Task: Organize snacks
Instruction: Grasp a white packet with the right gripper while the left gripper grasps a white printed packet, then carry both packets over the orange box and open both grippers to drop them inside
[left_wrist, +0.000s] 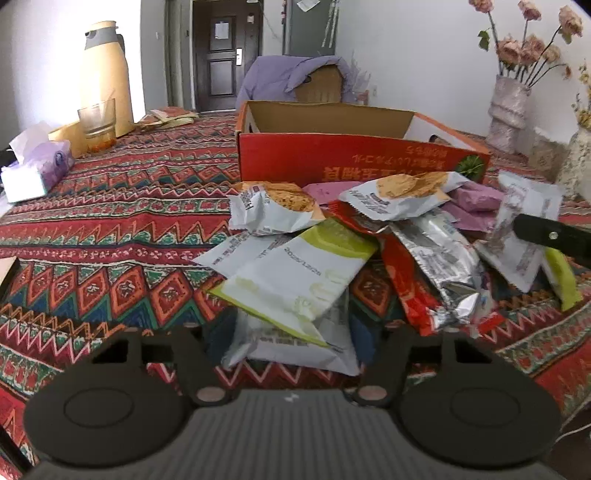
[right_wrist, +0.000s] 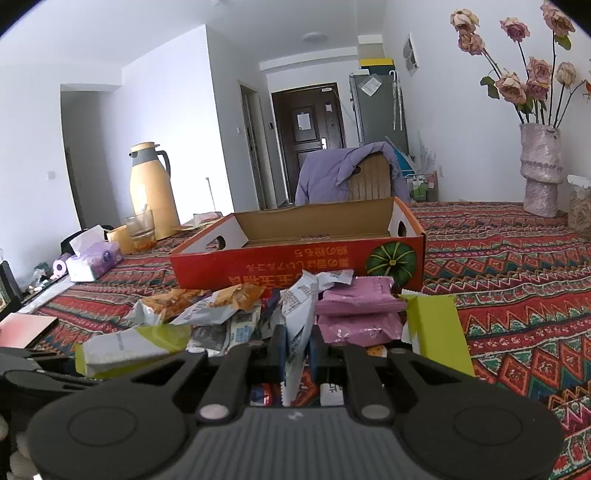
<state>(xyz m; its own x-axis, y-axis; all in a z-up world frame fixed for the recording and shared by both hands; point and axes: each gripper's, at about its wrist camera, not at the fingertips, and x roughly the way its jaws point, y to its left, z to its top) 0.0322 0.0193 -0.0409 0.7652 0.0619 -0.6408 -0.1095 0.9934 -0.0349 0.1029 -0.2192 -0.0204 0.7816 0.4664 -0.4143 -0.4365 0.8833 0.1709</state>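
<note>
Right tool (right_wrist: 295, 347) clenched on white snack packet (right_wrist: 301, 314), upright, ready for red box (right_wrist: 295, 264) just behind pile. Left tool (left_wrist: 291, 332) around green-white packet (left_wrist: 295, 280); grip unclear.

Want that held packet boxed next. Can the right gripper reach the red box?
Probably yes. The red box sits open-topped straight ahead beyond the snack pile, nothing covering it; the right gripper has its jaws shut on a white packet.
</note>
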